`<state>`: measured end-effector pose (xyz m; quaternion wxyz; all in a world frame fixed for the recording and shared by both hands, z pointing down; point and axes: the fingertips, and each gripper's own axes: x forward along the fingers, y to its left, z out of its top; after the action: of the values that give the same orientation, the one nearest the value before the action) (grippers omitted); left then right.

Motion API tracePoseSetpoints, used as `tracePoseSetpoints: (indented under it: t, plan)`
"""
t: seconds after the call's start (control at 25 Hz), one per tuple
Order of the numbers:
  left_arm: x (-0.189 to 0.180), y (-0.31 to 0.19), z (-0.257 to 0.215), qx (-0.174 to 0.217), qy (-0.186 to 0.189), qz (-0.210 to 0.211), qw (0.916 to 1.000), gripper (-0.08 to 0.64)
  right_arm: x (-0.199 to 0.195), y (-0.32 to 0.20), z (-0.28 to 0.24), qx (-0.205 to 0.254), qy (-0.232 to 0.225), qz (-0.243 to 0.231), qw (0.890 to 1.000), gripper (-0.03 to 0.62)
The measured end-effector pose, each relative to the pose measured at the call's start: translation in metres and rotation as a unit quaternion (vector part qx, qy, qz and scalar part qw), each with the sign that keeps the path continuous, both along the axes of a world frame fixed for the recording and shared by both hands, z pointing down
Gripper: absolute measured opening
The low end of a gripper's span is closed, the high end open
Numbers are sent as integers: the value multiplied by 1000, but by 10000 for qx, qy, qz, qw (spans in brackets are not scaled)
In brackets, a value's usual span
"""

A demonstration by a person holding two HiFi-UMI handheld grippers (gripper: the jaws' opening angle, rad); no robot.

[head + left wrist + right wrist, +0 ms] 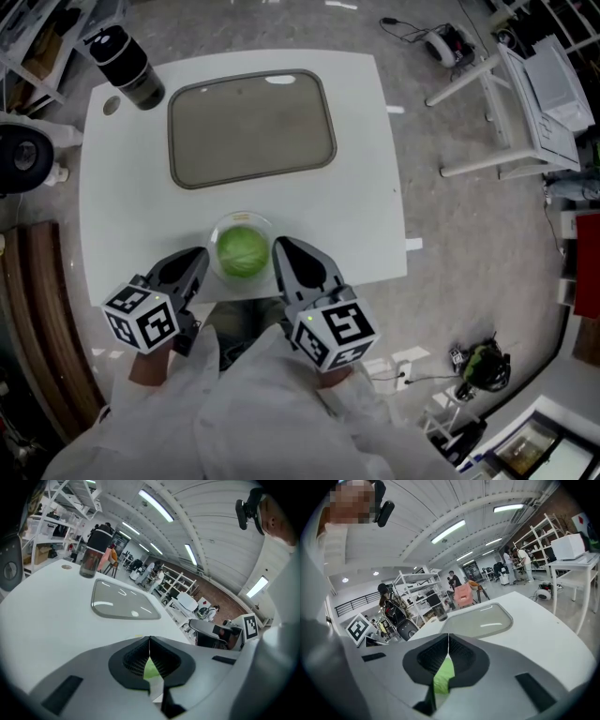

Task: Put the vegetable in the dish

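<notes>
The cabbage sits in a clear bowl at the tabletop's near edge, between the left tongs and right tongs. Both are shut and empty. Unless they open wide first, their tips could knock the bowl off that edge. The round head may also slip on its way to the far tray.

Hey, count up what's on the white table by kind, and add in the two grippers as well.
Green vegetable: 1
Clear bowl: 1
Grey tray: 1
Dark bottle: 1
Grippers: 2 (left gripper, right gripper)
Total: 6
</notes>
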<state>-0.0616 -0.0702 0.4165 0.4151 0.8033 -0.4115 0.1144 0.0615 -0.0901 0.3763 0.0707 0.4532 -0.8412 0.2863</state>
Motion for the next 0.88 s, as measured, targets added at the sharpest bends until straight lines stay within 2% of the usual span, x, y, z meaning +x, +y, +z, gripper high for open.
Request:
tracePoseSetpoints:
  t: [0.2,0.4,0.64,0.88]
  plan:
    - [-6,9,17,-215,-98,32,9997,9,-7,8,18,-306,-140,-63,9994,15]
    - [-10,13,33,-428,56,-12,9991,9,-7,15,42,-656,-10,6,9978,15]
    - [-9,19,49,-573,121,164,9981,9,-8,24,63,-1002,-140,-13,9949,15]
    - [-10,27,69,-800,78,163,9966,9,-7,33,84,-1271,-104,76,9918,15]
